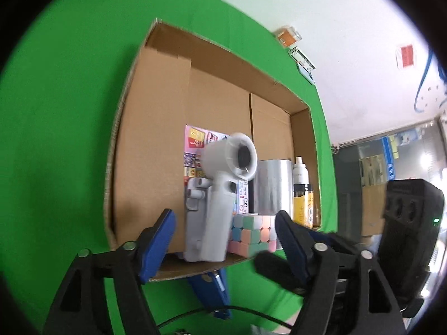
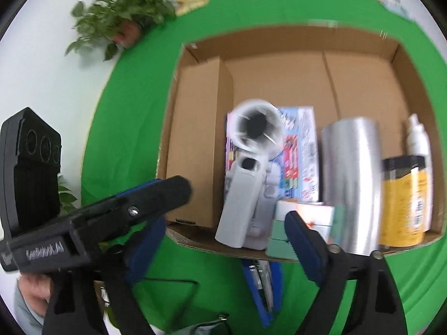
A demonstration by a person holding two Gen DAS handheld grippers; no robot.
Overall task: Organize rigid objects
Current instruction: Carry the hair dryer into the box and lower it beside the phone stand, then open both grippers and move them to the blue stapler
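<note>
Open brown cardboard box (image 1: 156, 145) on green cloth (image 1: 56, 111), both grippers spread.
Grey handheld fan (image 1: 215, 195) stands at the front edge; bare floor at 9 o'clock; left gripper (image 1: 226, 237) and right gripper (image 2: 223, 240) hold nothing.

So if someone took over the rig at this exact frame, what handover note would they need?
Left gripper: open, empty, hovering at the front of the cardboard box.
Right gripper: open, empty, also facing the box.
In the box: grey handheld fan standing upright at the front, pastel puzzle cube beside it, silver cylinder, yellow bottle, white spray bottle, colourful printed pack at the back.
Done: those items are placed.
Left: blue stapler lies outside on the green cloth, below the box's front edge; probably next.
</note>
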